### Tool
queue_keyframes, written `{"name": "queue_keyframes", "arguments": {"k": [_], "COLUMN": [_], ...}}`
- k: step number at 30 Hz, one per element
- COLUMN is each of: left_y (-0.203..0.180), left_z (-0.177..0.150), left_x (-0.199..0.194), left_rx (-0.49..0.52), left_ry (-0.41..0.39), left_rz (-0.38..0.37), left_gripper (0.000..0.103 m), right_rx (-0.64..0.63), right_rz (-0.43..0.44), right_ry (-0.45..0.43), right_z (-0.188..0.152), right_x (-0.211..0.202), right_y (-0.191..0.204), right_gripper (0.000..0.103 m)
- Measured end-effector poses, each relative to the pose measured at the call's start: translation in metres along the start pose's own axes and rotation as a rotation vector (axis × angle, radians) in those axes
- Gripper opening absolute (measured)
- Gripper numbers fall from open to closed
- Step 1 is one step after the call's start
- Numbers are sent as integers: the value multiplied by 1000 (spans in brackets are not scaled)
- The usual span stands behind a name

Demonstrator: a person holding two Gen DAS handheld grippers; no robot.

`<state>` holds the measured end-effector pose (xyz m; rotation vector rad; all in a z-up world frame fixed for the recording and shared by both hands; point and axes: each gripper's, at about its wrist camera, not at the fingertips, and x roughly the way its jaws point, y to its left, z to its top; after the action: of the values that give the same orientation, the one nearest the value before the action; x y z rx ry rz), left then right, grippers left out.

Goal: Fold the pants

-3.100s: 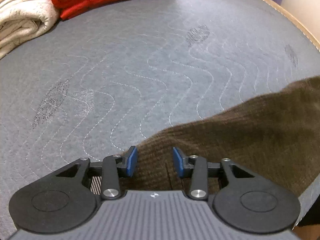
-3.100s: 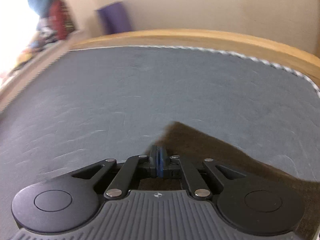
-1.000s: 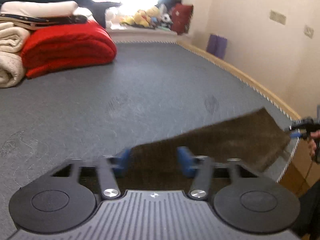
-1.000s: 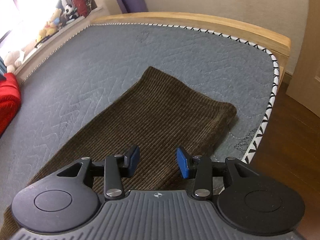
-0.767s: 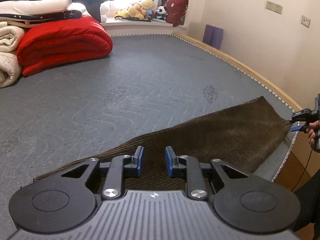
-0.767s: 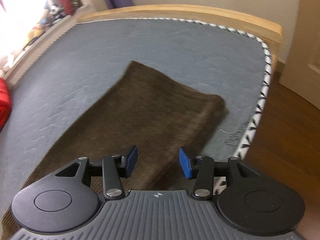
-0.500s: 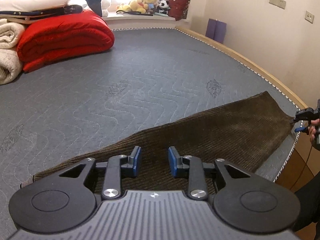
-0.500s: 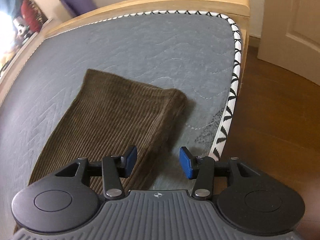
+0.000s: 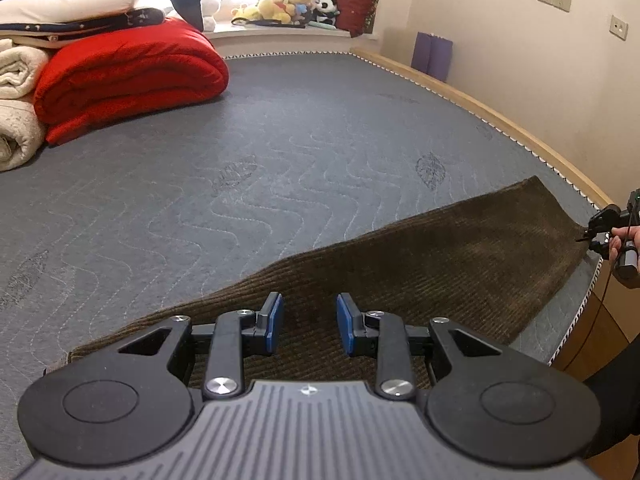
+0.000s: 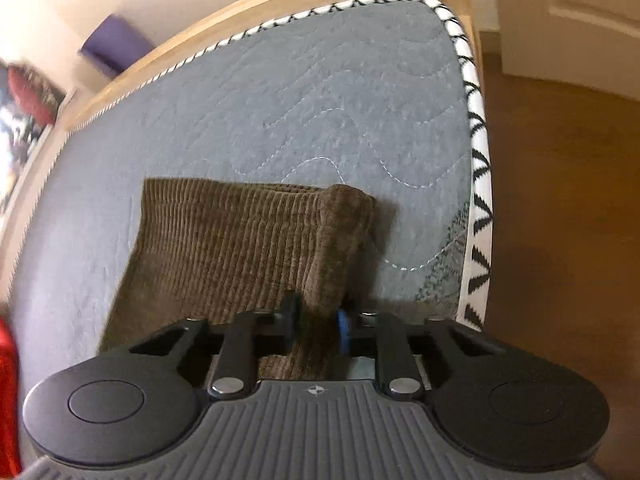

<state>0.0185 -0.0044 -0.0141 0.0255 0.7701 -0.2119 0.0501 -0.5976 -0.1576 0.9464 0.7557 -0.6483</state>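
Brown corduroy pants (image 9: 460, 256) lie flat across the grey quilted mattress (image 9: 280, 152), from the near left to the right edge. My left gripper (image 9: 310, 322) hovers over the near end of the pants, open, its blue pads apart with cloth only beneath them. In the right wrist view the leg end of the pants (image 10: 248, 232) lies near the mattress corner. My right gripper (image 10: 317, 324) is closing on the leg's right edge, and a raised fold of cloth fills the gap between its pads. At the far right of the left wrist view, the right gripper (image 9: 596, 236) meets the hem.
A folded red blanket (image 9: 128, 68) and cream blankets (image 9: 16, 100) are stacked at the far left. Stuffed toys (image 9: 280, 4) sit on the window ledge. A wooden bed frame (image 9: 500, 120) runs along the wall. Past the patterned mattress trim (image 10: 476, 160) are wood floor (image 10: 560, 200) and a door (image 10: 568, 12).
My right gripper dropped to the leg end's right edge, rolled, and its jaws came together around the cloth. The left gripper stayed over the near end, unchanged.
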Motion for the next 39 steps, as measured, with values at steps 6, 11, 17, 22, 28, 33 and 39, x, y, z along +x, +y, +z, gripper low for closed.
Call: {"name": "queue_keyframes", "arguments": {"k": [6,11,17,22,28,33,39], "left_y": [7,16,32,45,54,54,49], "left_z": [0,-4,-13,-16,-15,-11,-13], "left_x": [-12,-23,-31,-37,-41,-42,-38], "left_rx": [-12,-30,-62,-96,-130,-136,-123], "left_ry": [-30,-52,-51,-40,-43,-46,-27], "left_rz": [6,25,63,82,83,84,89], "left_gripper": [33,33,33,34,38,41,42], "right_rx": [-30,-513,-1133,-1560,-2017,-1865,-1826], "right_rz": [51,185,556,747,709,815,822], "right_ry": [-118,-303,-384,29,418,469,387], "right_z": [-8,-61,-224,-377,-480,-451,-446], "right_x": [-37,-106,-186,-182,-163,-173,-173], "right_y": [34,138,222,219,173,197,205], "right_gripper": [10,9,9,12,28,32,37]}}
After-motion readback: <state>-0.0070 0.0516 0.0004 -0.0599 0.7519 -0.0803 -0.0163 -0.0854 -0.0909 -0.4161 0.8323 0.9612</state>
